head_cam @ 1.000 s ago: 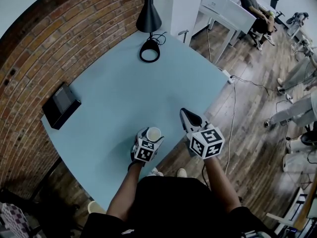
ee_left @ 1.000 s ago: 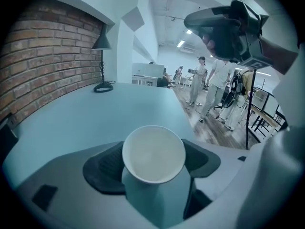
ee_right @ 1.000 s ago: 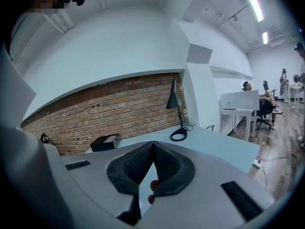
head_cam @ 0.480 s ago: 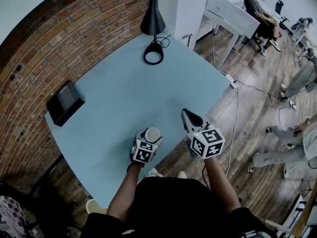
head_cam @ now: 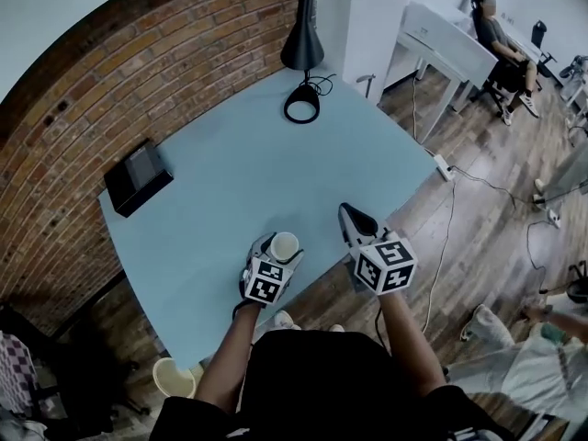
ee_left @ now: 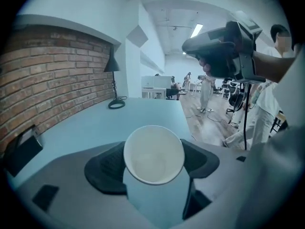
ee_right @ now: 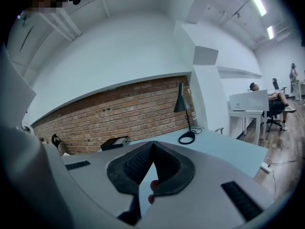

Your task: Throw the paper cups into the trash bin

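A white paper cup (head_cam: pixel 285 246) sits between the jaws of my left gripper (head_cam: pixel 274 248), near the table's front edge. In the left gripper view the cup (ee_left: pixel 153 154) tilts its open mouth toward the camera, with both dark pads pressed against its sides. The left gripper (ee_left: pixel 153 163) is shut on it, its jaws having just closed a little further. My right gripper (head_cam: pixel 347 215) hovers to the right, past the table's corner, over the wooden floor. Its jaws (ee_right: pixel 151 144) meet at the tips and hold nothing. A pale round bin-like container (head_cam: pixel 175 378) stands on the floor under the table's near left edge.
The light blue table (head_cam: pixel 230 163) carries a black desk lamp (head_cam: pixel 301 49) at the far corner and a black box (head_cam: pixel 138 175) by the brick wall. Cables run across the wooden floor (head_cam: pixel 459 209). A person (head_cam: pixel 501 39) sits far right, and another is at the lower right (head_cam: pixel 533 361).
The head view has swung, so the table, lamp and box sit further right. The cup stays in my left gripper. A person on the right has moved toward the lower right.
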Action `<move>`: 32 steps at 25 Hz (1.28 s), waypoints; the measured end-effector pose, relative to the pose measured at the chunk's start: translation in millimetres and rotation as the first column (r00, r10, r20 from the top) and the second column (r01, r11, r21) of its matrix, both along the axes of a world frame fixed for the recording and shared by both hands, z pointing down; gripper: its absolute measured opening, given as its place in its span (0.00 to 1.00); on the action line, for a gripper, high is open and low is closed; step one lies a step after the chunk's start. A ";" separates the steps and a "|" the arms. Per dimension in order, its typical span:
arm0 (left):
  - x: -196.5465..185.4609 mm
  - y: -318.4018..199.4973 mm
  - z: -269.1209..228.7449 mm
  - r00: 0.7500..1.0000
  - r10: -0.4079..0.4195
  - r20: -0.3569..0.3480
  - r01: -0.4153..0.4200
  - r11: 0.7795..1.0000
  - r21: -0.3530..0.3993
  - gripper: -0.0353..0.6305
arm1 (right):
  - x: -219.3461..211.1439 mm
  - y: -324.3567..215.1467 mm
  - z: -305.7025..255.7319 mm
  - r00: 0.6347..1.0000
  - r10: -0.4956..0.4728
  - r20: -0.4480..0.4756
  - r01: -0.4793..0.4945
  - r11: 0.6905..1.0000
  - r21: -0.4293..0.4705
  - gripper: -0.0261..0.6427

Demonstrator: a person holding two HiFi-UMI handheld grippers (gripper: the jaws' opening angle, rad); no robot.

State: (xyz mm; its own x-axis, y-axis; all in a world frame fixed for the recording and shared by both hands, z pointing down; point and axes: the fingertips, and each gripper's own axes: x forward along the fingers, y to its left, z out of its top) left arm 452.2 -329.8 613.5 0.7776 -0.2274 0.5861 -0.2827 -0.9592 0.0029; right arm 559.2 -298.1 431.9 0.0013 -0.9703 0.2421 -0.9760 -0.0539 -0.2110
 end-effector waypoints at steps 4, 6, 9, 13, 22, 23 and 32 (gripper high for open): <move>-2.1 8.4 -37.5 0.999 -0.039 -0.038 0.040 0.999 0.016 0.59 | -6.2 7.0 -0.9 0.999 -0.049 0.008 0.049 0.999 0.004 0.03; -2.0 13.2 -55.5 0.996 -0.064 -0.070 0.066 0.997 0.032 0.59 | -9.1 11.0 0.6 0.997 -0.074 0.011 0.074 0.997 0.002 0.03; -4.7 22.6 -72.6 0.990 -0.093 -0.104 0.099 0.994 0.056 0.59 | -15.7 17.5 2.7 0.994 -0.111 0.014 0.111 0.994 0.003 0.03; -12.3 35.3 -83.4 0.977 -0.149 -0.152 0.159 0.986 0.059 0.59 | -22.7 25.4 1.6 0.987 -0.158 0.017 0.158 0.987 0.011 0.03; -21.2 68.0 -128.6 0.942 -0.227 -0.248 0.253 0.965 0.074 0.57 | -28.8 47.4 3.8 0.972 -0.234 0.036 0.233 0.972 0.026 0.03; -23.4 70.8 -132.1 0.938 -0.235 -0.253 0.262 0.962 0.076 0.57 | -31.1 49.3 3.2 0.969 -0.245 0.035 0.244 0.969 0.029 0.03; -47.9 96.4 -163.5 0.916 -0.298 -0.267 0.335 0.936 0.106 0.57 | -49.2 64.5 -2.9 0.940 -0.338 0.046 0.336 0.940 0.048 0.03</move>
